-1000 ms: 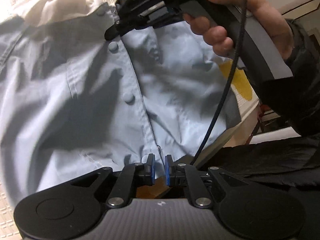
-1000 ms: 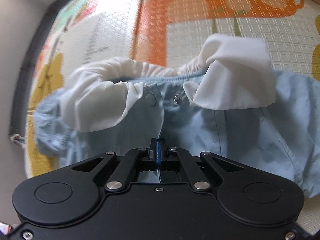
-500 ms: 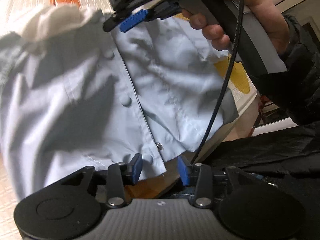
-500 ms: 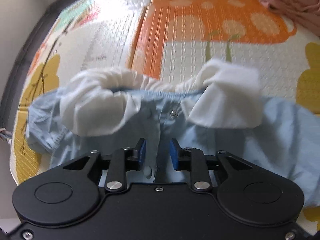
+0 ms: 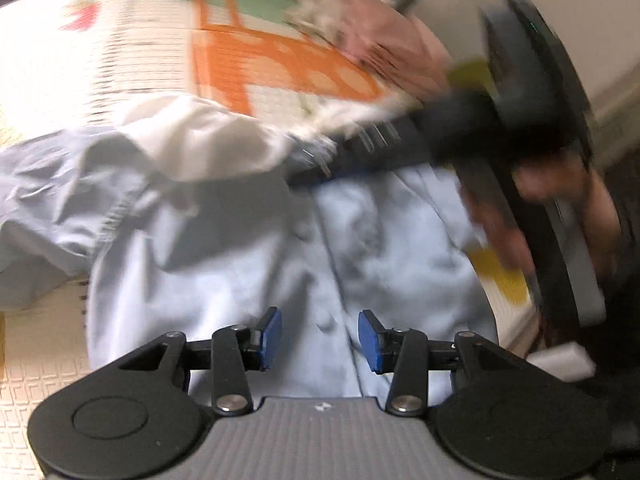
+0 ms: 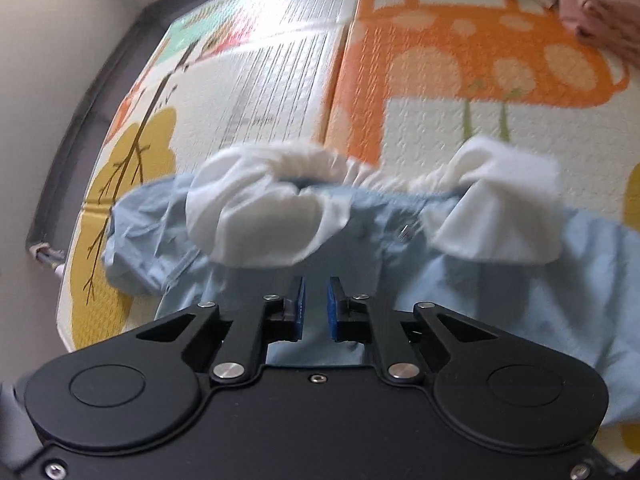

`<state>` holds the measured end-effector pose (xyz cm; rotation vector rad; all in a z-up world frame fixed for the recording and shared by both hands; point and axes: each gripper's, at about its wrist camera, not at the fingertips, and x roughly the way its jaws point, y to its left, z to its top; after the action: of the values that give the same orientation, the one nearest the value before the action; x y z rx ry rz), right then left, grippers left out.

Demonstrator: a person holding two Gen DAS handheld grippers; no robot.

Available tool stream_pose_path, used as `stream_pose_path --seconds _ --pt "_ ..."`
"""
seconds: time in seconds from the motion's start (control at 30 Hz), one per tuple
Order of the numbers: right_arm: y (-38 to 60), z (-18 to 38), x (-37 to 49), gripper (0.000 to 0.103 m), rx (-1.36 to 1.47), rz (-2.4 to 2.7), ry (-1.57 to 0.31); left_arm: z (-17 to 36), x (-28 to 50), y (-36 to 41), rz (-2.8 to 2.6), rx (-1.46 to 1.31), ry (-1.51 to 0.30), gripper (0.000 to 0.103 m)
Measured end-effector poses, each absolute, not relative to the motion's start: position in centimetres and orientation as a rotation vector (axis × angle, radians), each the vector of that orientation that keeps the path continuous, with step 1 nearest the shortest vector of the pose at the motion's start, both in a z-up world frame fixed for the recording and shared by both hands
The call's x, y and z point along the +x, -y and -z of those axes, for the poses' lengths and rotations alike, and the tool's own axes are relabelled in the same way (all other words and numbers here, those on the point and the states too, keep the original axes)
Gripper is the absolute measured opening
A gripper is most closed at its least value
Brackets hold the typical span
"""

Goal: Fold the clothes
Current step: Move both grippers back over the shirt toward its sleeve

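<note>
Left wrist view, item one: light blue shirt (image 5: 248,264), buttoned front facing up, spread on the patterned play mat (image 5: 132,56); white collar (image 5: 208,140) at the far end, button placket running down the middle toward the camera

Condition of shirt: rumpled, body laid out full length, one sleeve bunched at the left; no fold visible in either view. Judged progress: early, at the flattening stage; sleeves, sides and the lengthwise fold all appear left to do

Left gripper (image 5: 320,334): blue pads well apart and opening a little further, poised above the placket with a button showing between them; no cloth pinched

Right gripper (image 6: 316,308): pads close together with a narrow gap, closing; shirt cloth shows behind the gap, nothing clamped as far as can be told. In the left wrist view it appears as a dark blur near the collar, held by a hand (image 5: 560,216)

Right wrist view, item two: same shirt (image 6: 500,296) seen from the hem side, ruffled white collar (image 6: 272,208) opened out in two lobes, a snap fastener at the neck

Other stock: pink garments (image 6: 600,8) heaped at the far edge of the mat (image 6: 280,92), apparently waiting

Writing and labels: printed lines on a pale mat panel, too blurred to read; no brand or tag legible on shirt or grippers
</note>
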<state>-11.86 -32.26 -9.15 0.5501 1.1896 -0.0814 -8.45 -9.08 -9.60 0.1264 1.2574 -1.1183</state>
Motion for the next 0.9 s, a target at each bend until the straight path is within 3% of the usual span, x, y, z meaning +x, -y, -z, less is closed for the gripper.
stream_pose_path --seconds 0.5,0.6,0.9 --pt "28.0 14.1 -14.8 0.010 0.545 -0.007 -1.350 14.7 -3.4 9.2 0.909 0.086 -1.338 0.041" --pt "27.1 13.9 -15.6 0.007 0.458 -0.022 -1.353 15.1 -2.6 8.9 0.873 0.070 -1.337 0.035" --pt "26.7 13.2 -17.3 0.005 0.381 -0.041 -1.379 15.0 -0.7 7.7 0.805 0.037 -1.321 0.032"
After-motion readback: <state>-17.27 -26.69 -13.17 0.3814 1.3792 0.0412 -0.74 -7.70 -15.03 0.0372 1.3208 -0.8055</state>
